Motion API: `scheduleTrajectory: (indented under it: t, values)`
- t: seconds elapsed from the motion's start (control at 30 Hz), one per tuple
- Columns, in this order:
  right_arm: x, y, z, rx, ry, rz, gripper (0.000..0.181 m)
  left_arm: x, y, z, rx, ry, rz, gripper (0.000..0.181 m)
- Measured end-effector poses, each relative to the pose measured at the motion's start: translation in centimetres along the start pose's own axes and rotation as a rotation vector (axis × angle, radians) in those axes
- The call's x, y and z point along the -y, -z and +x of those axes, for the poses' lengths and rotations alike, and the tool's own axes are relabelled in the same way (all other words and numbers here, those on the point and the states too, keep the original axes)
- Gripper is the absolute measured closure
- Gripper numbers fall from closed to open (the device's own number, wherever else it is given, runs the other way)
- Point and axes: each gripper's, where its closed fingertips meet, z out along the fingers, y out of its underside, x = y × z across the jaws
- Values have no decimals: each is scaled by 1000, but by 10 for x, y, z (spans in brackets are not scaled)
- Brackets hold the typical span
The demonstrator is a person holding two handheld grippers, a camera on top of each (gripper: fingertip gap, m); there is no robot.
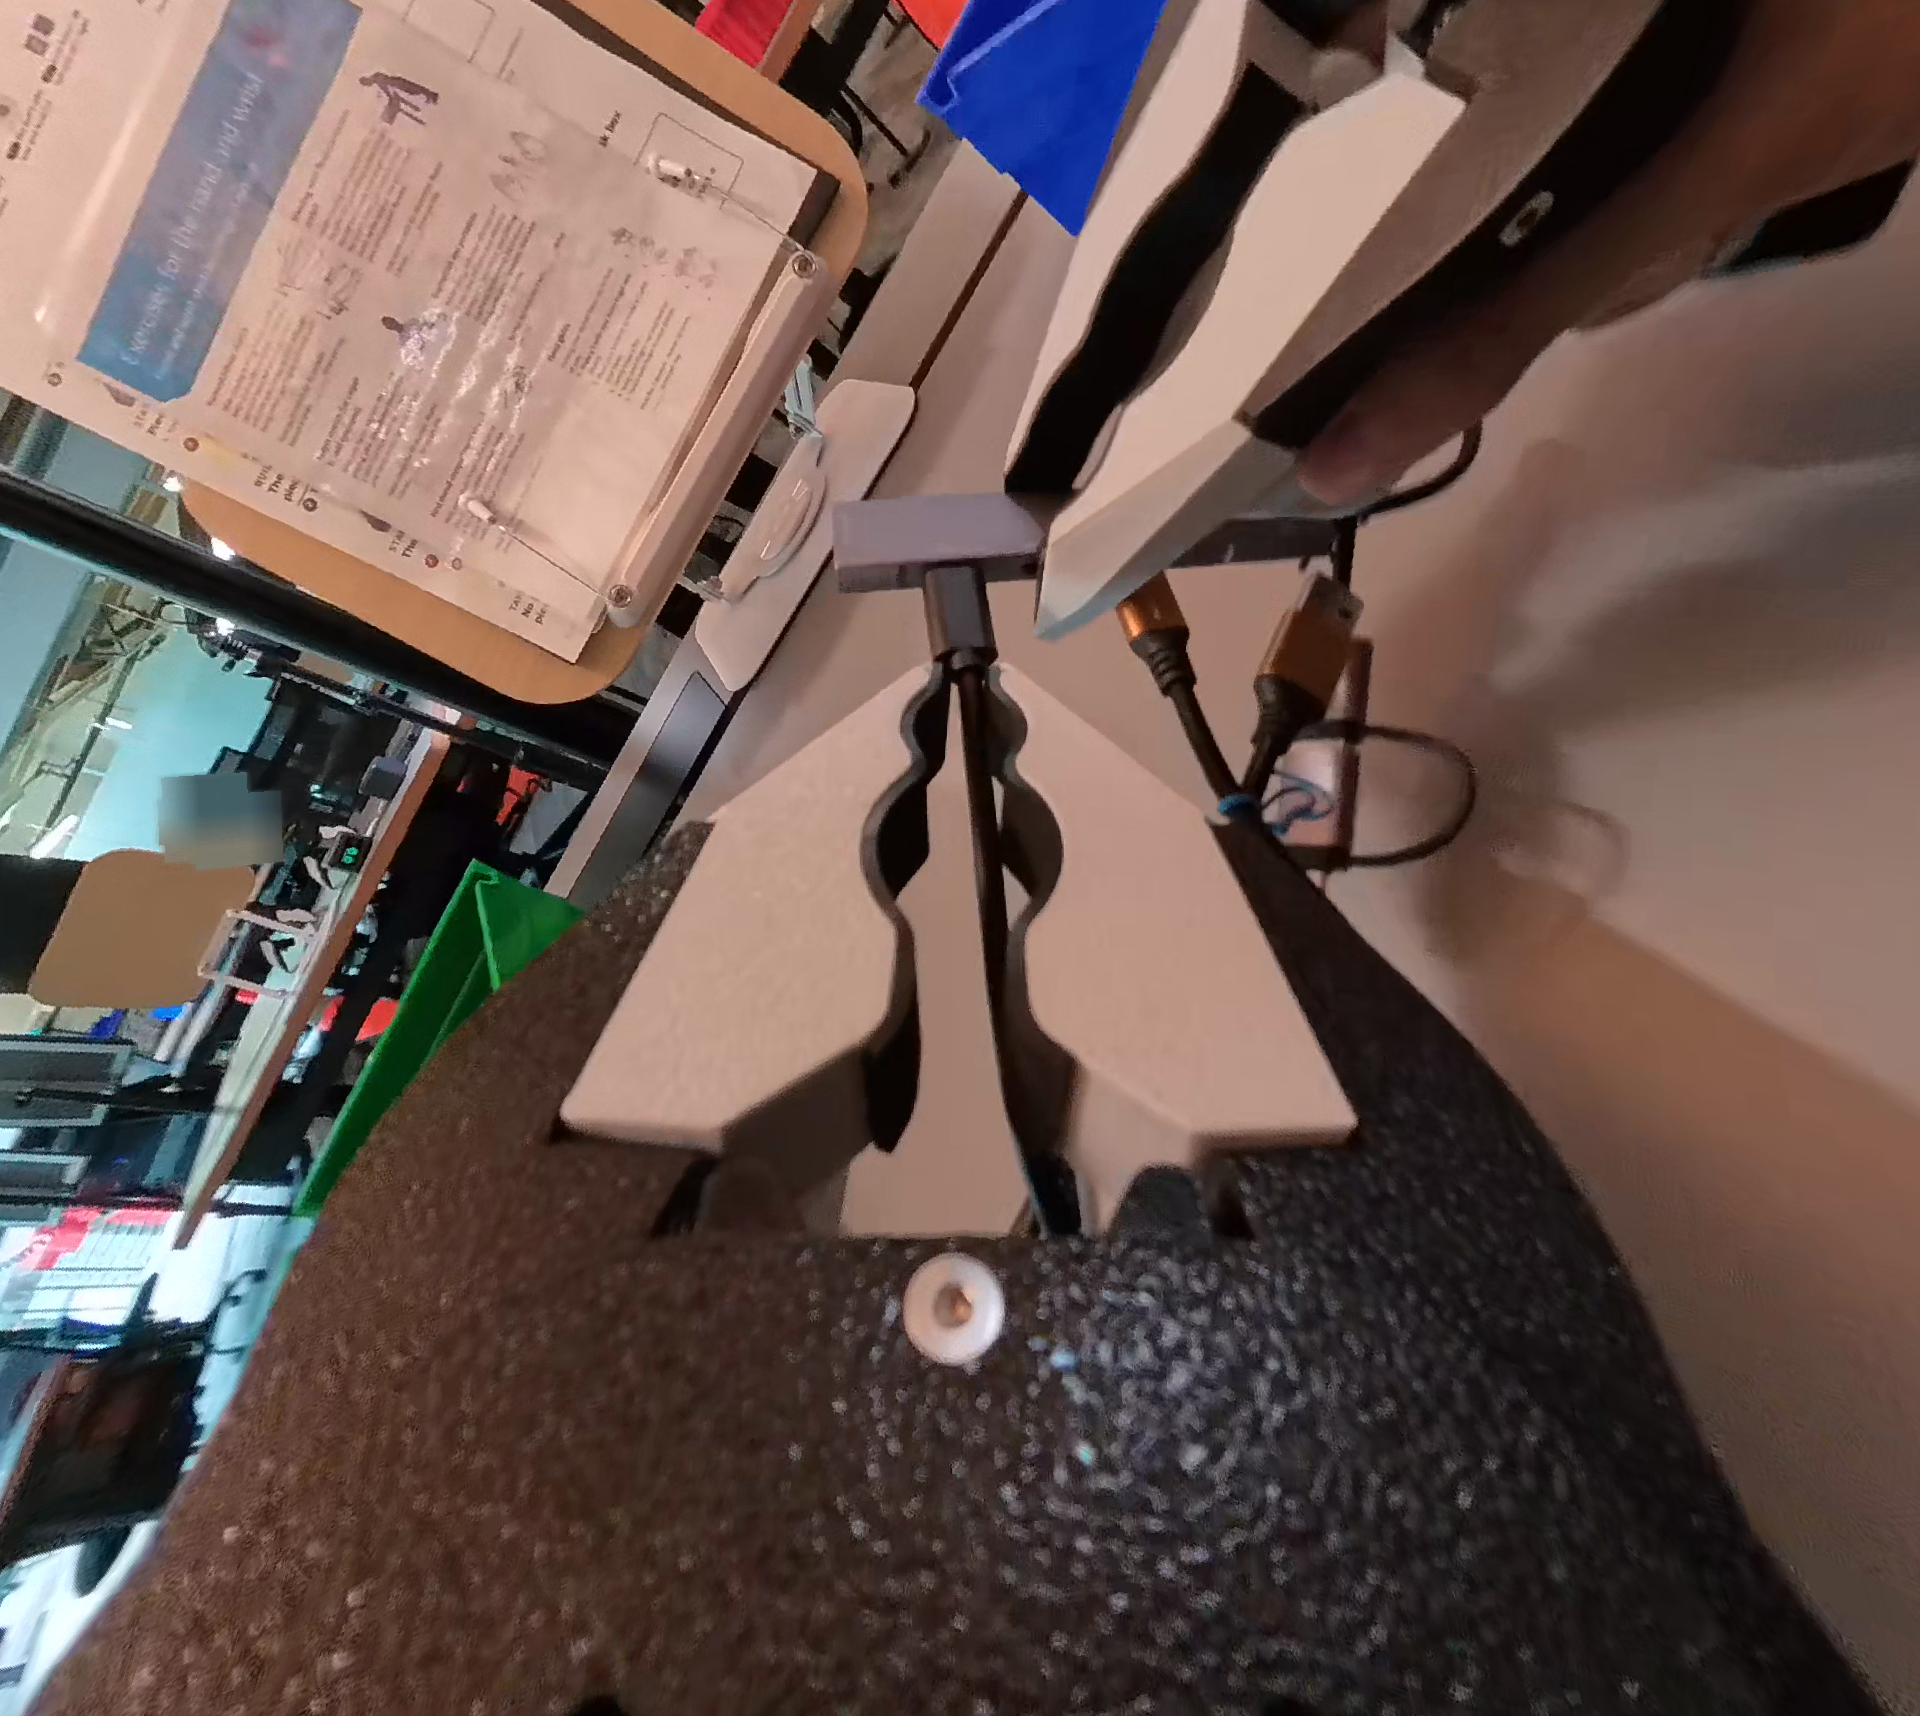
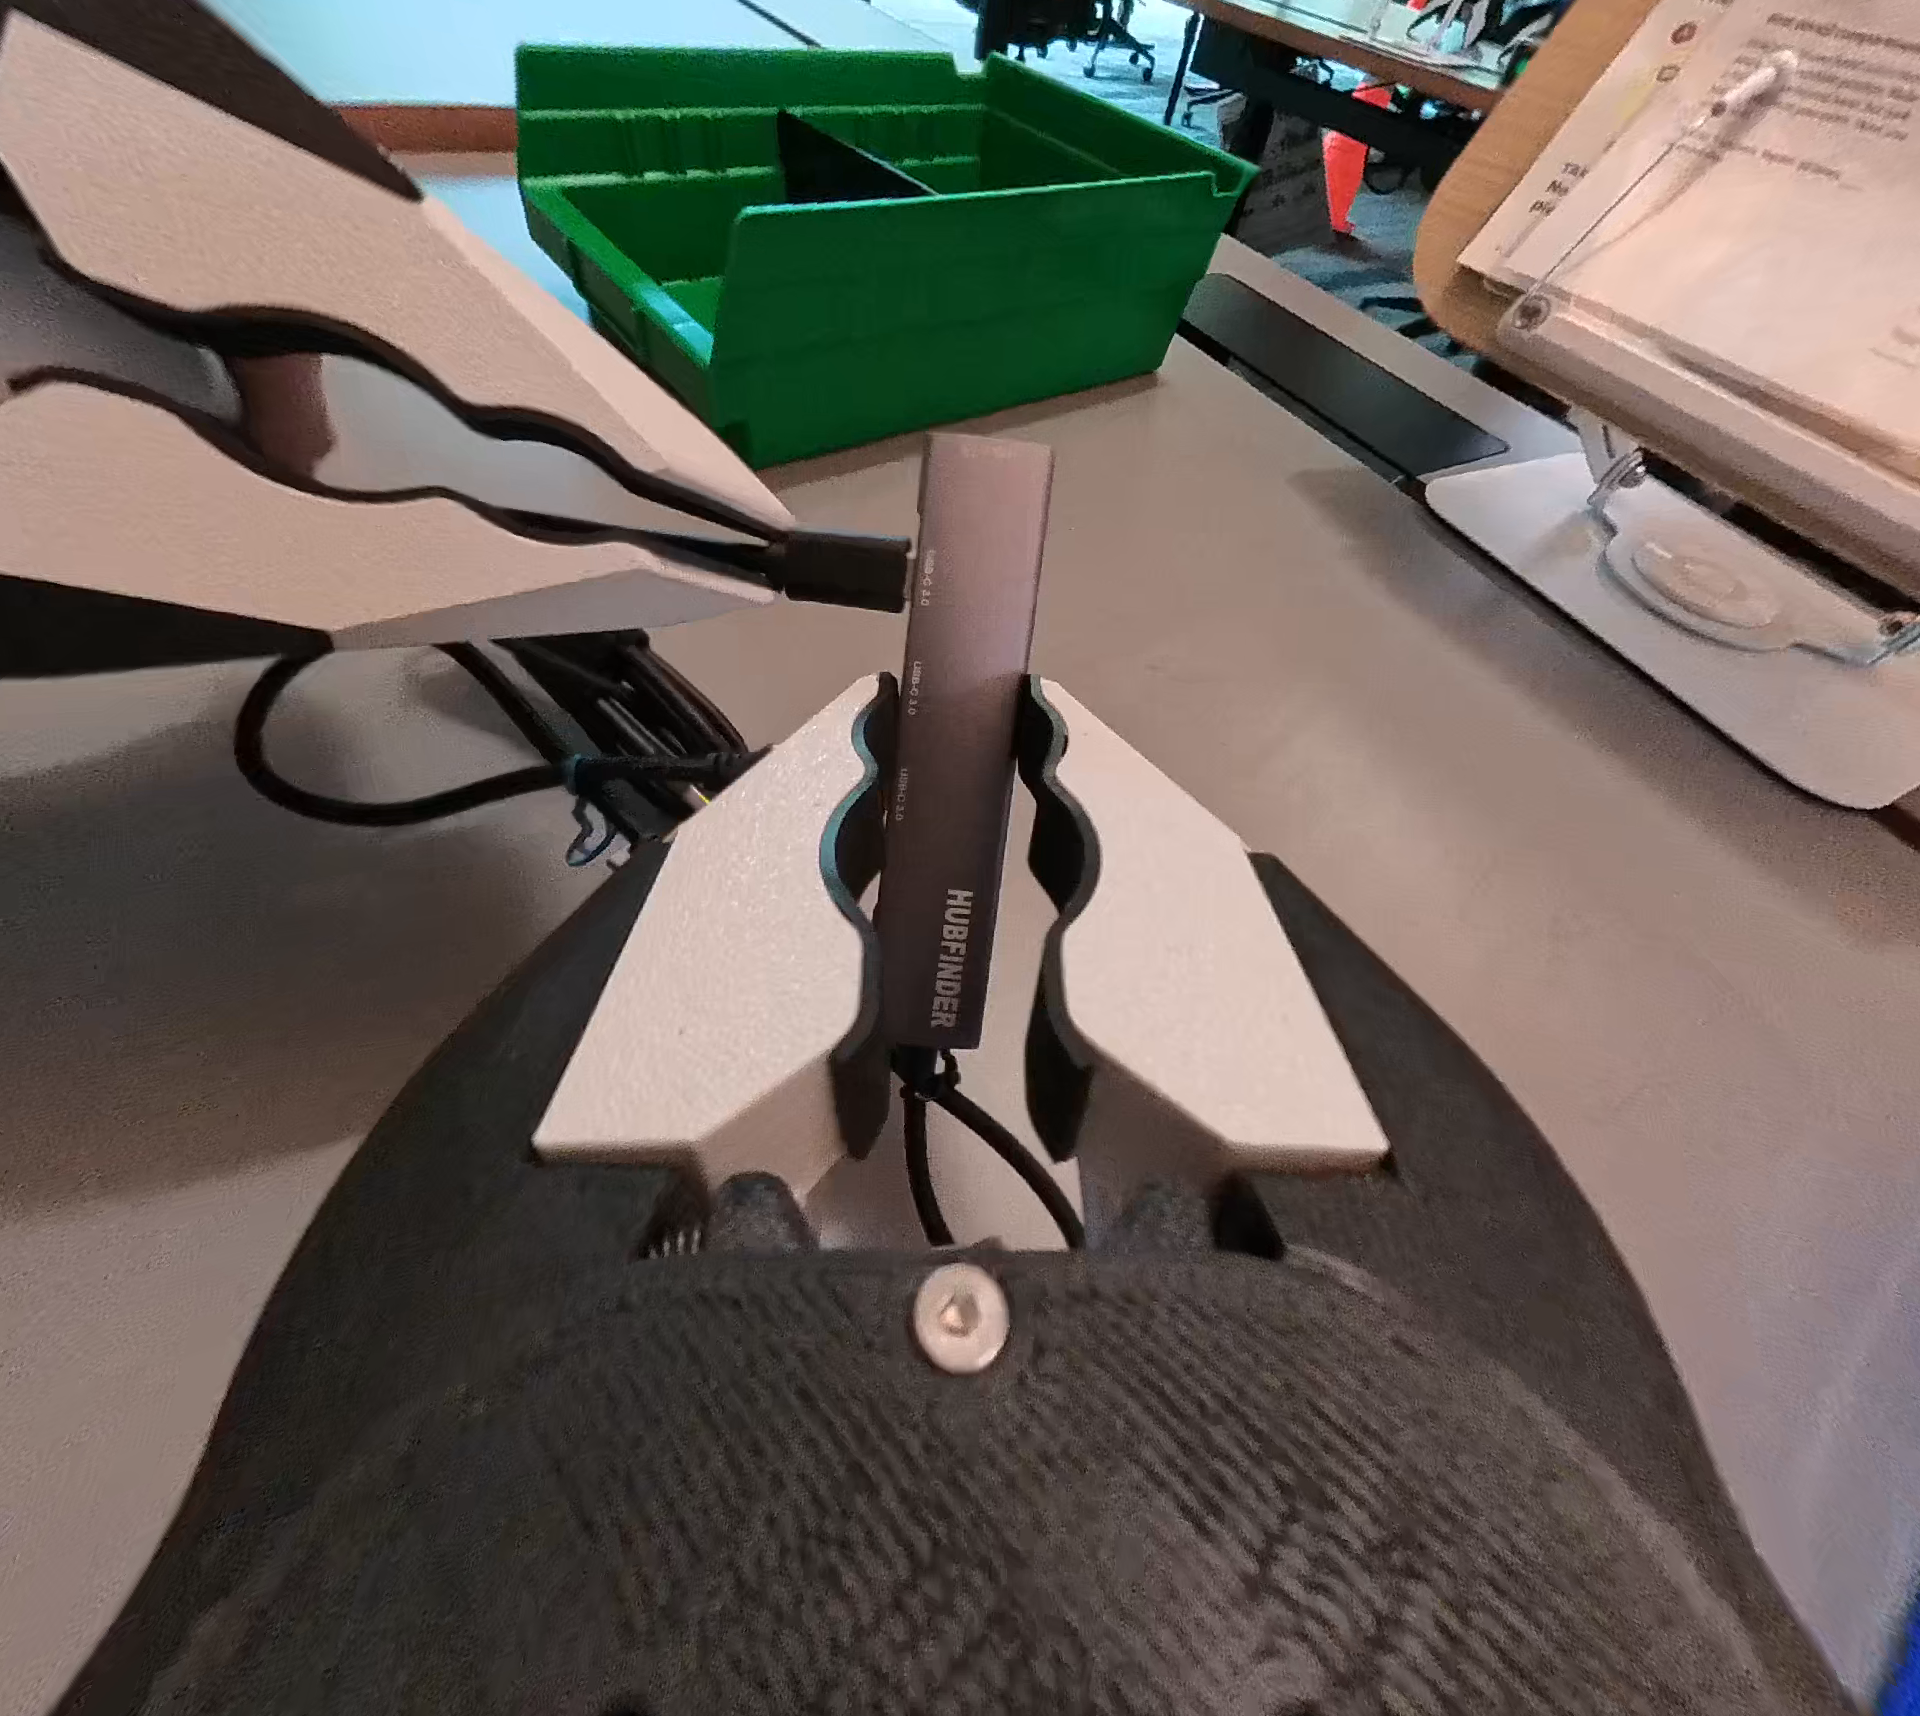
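My right gripper (image 2: 956, 690) is shut on a slim grey USB hub (image 2: 966, 731) and holds it pointing forward above the grey table (image 2: 1351, 783). My left gripper (image 1: 961, 679) is shut on a black cable (image 1: 982, 835) just behind its black plug (image 1: 956, 606). The plug meets the side of the hub (image 1: 935, 539) near its far end; how deep it sits cannot be told. In the right wrist view the left gripper (image 2: 769, 554) comes in from the left with the plug (image 2: 842, 570). In the left wrist view the right gripper (image 1: 1029, 560) comes in from the upper right.
Two gold-coloured plugs (image 1: 1148, 617) with black cables hang by the hub, and a cable bundle (image 2: 623, 731) lies on the table. A green divided bin (image 2: 883, 264) stands ahead, a blue bin (image 1: 1060, 4) behind. A clear document stand (image 2: 1714, 212) sits at the right. The grippers are tip to tip, or close to it.
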Motion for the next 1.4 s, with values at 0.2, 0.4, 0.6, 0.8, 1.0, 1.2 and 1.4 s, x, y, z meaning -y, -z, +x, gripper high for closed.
scheduleTrajectory:
  t: [0.2,0.4,0.6,0.8,1.0,1.2,1.4]
  values:
    - [2,0,-1,-46,93,-14,159,-2,1,-1,15,-31,0,178]
    - [9,4,9,-95,64,21,159,6,-2,-4,22,52,59,178]
    - [44,41,47,-291,138,121,160,30,32,-41,46,370,327,151]
    - [136,115,96,-416,164,215,160,-37,55,-73,162,581,329,147]
    - [185,189,185,-659,293,-7,160,-66,46,-47,111,685,333,147]
    - [95,219,278,-819,138,-400,160,-54,52,-47,106,734,440,151]
    - [-29,201,289,-736,-201,-625,160,-46,52,-35,119,551,439,152]
